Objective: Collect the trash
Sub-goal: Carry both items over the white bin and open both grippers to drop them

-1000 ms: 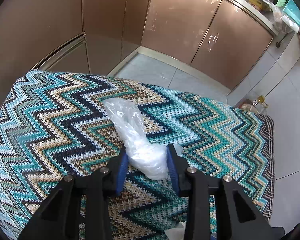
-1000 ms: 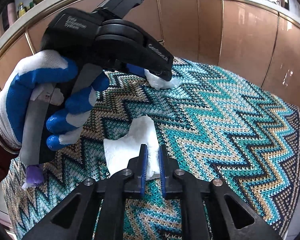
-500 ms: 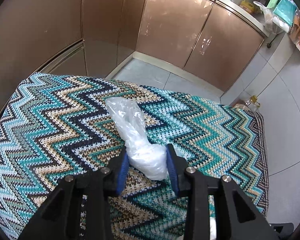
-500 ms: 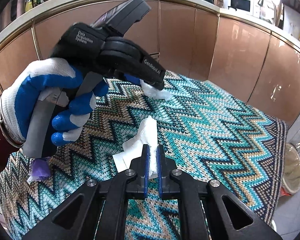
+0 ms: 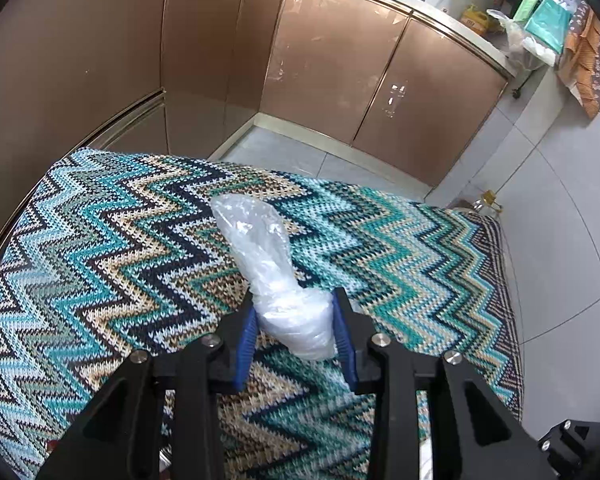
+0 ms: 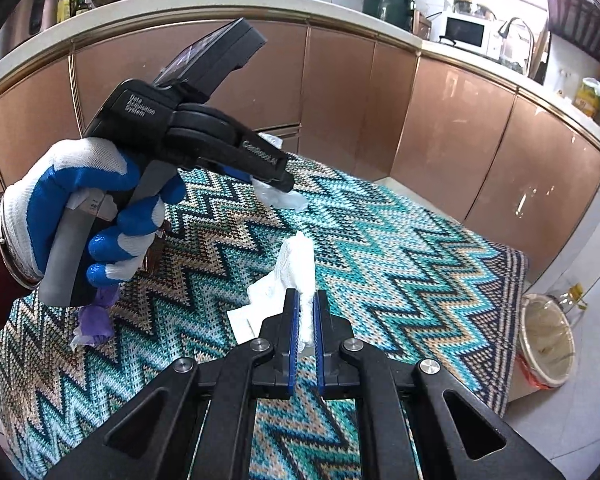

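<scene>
Starting at the left, our gloved left hand point(image 6: 80, 216) grips the left tongs point(image 5: 296, 320), which are clenched on a crumpled clear plastic bag point(image 5: 268, 264) held above the zigzag cloth point(image 5: 100, 248) on the worktop. A scrap of purple wrapper point(image 6: 96, 320) lies on the cloth just below that hand. Further right, our right tongs point(image 6: 306, 320) are squeezed tight on a white paper tissue point(image 6: 292, 276), lifted off the cloth. Far right, a lined bin point(image 6: 546, 344) stands on the floor beside the worktop.
</scene>
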